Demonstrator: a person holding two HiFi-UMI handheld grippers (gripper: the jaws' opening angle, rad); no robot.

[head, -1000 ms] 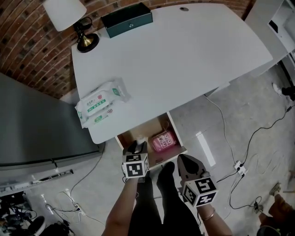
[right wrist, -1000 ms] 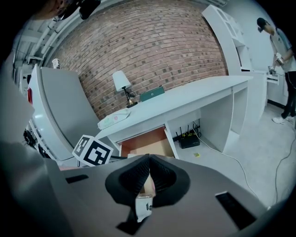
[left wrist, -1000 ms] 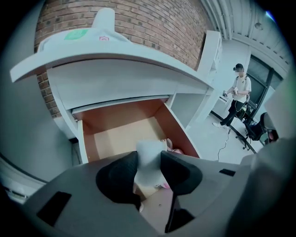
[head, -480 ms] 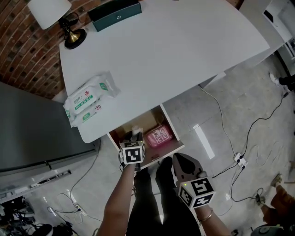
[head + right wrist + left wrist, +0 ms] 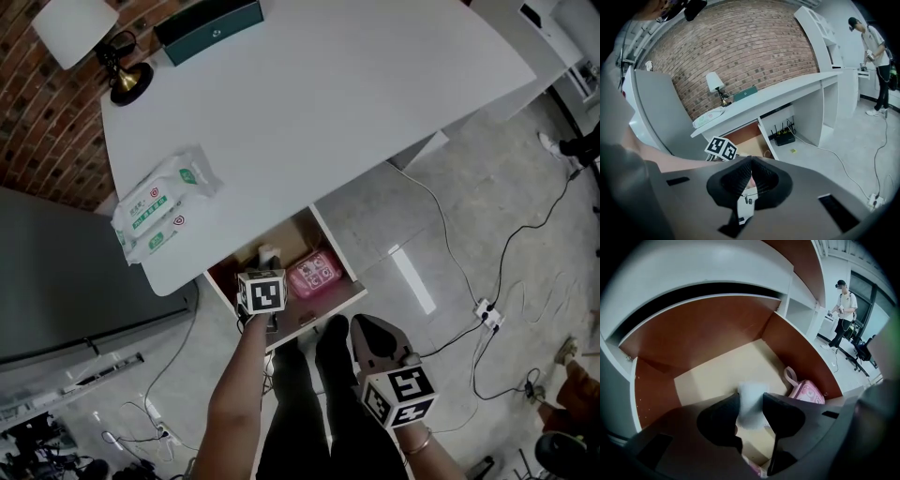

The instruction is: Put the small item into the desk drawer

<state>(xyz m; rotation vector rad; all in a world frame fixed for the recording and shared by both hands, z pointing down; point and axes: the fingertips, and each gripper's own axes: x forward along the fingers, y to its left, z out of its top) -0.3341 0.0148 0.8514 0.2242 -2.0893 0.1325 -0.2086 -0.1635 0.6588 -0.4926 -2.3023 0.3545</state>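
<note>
Left gripper [image 5: 751, 412]: jaws part open, clamped on the white small item [image 5: 749, 401], which hangs just above the floor of the drawer [image 5: 701, 336].
Drawer: open, with bare floor on the left.
Pink pouch [image 5: 807, 395]: we judge it best to lower beside it, touch bottom, then release.
Right gripper [image 5: 749, 176]: jaws together and empty, so we'd keep it clear.

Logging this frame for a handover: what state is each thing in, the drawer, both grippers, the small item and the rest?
Drawer: pulled open.
Left gripper: fingers shut on the small white item, over the drawer.
Small white item: held, not released.
Right gripper: shut, empty.
Pink pouch: lying inside the drawer.
Wipes packs: lying flat on the desk.
Lamp: upright; lit or not, cannot tell.
</note>
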